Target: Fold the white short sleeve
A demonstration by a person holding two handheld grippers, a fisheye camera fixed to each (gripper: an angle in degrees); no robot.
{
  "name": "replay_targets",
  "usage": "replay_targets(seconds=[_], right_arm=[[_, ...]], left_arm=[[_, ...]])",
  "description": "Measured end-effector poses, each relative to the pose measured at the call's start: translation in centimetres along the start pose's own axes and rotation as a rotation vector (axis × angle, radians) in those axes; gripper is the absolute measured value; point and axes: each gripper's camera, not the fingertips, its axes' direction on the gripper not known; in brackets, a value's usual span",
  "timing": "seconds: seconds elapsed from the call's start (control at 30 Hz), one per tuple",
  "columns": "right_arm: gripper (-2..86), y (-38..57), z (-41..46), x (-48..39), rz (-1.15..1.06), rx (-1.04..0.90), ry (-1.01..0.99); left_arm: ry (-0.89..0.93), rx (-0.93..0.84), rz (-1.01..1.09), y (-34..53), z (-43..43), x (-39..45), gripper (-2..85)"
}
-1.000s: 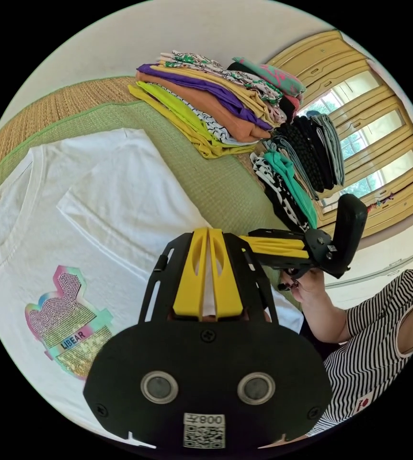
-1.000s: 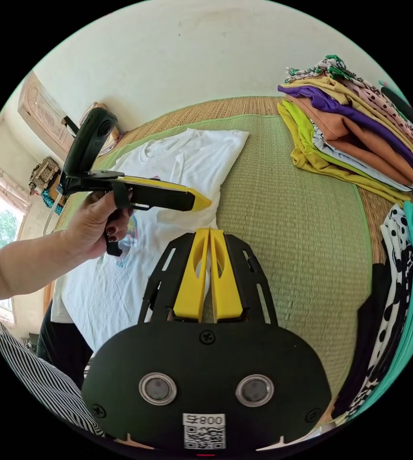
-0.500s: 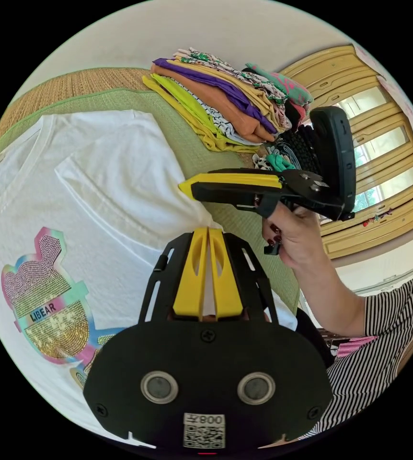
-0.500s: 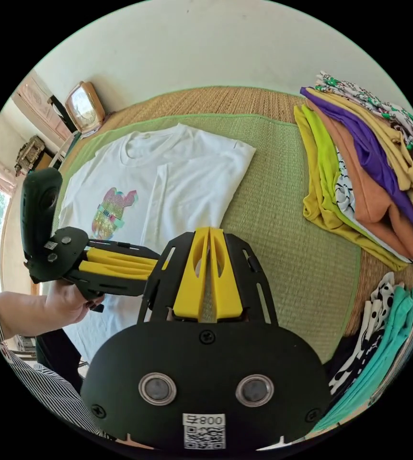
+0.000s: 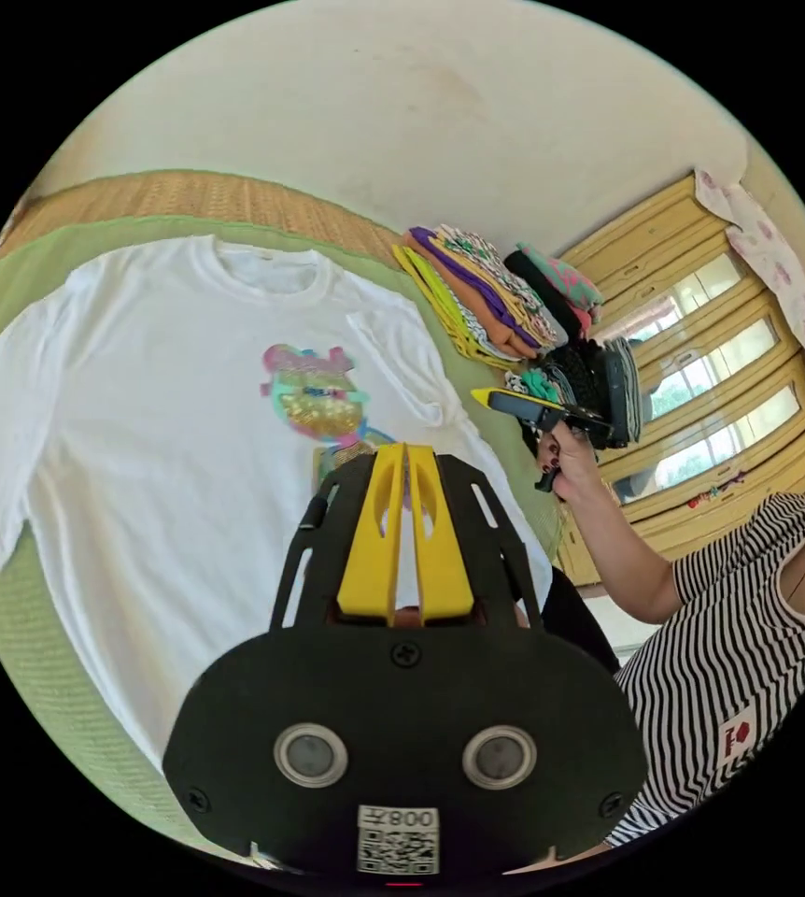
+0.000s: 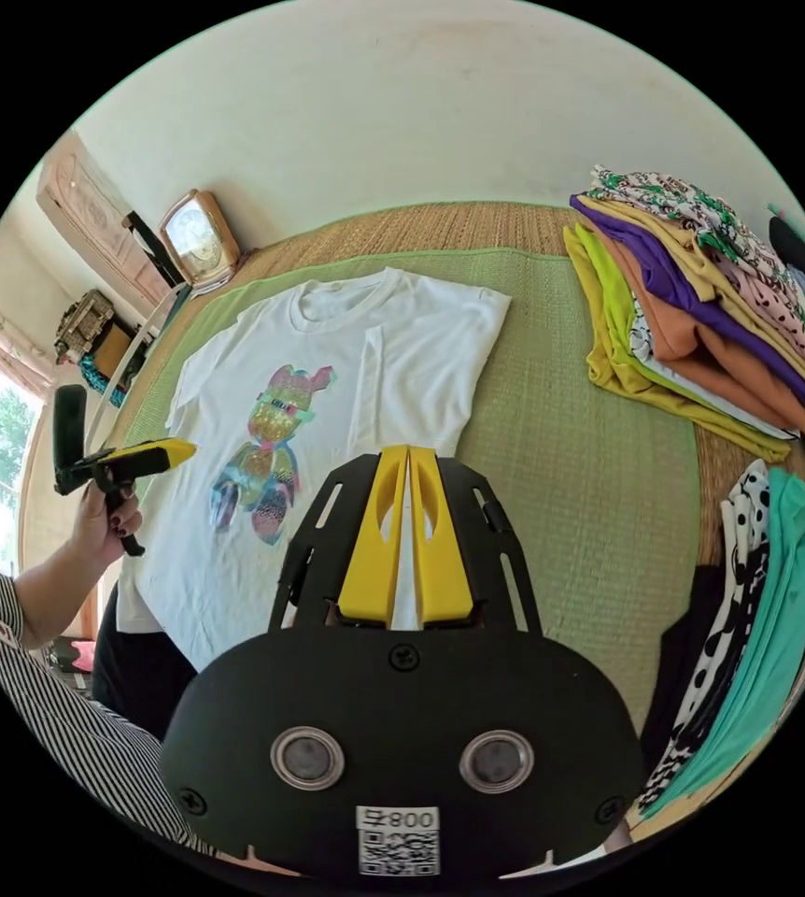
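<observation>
The white short-sleeve shirt lies face up on a green mat, with a colourful bear print on its chest. One side is folded in over the front; the other sleeve lies spread flat. My left gripper hovers above the shirt's lower part, jaws shut with nothing between them. My right gripper is also shut and holds nothing, above the shirt's folded side near the hem. A hand holds each one: the right gripper shows beside the folded edge, and the left gripper off the shirt's unfolded side.
A stack of folded coloured clothes sits on the mat beside the shirt, with a second pile of teal and dotted clothes nearer. A yellow cabinet with glass panes stands behind. A person in a striped top is at the mat's edge.
Both grippers have drawn back and apart from the shirt's folded side, so the whole shirt now shows. The fold stays in place.
</observation>
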Motion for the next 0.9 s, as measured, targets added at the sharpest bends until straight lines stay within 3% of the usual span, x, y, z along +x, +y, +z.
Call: replay_targets(seconds=[0.23,0.5,0.9], right_arm=[[0.1,1.9,2.9,-7.0,-0.046,-0.046,-0.168],[0.5,-1.6,10.2,-19.0,-0.220,-0.115,-0.255],[5.3,-7.9,23.5,-38.2,-0.503,-0.141,-0.193]], left_arm=[[-0.037,0.284,-0.346,10.0,-14.4,-9.9,7.5],[-0.051,0.470,-0.453,13.5,-22.3,-16.7,9.5],[-0.173,0.416,-0.449,13.4,-26.5,-20.7,8.3]])
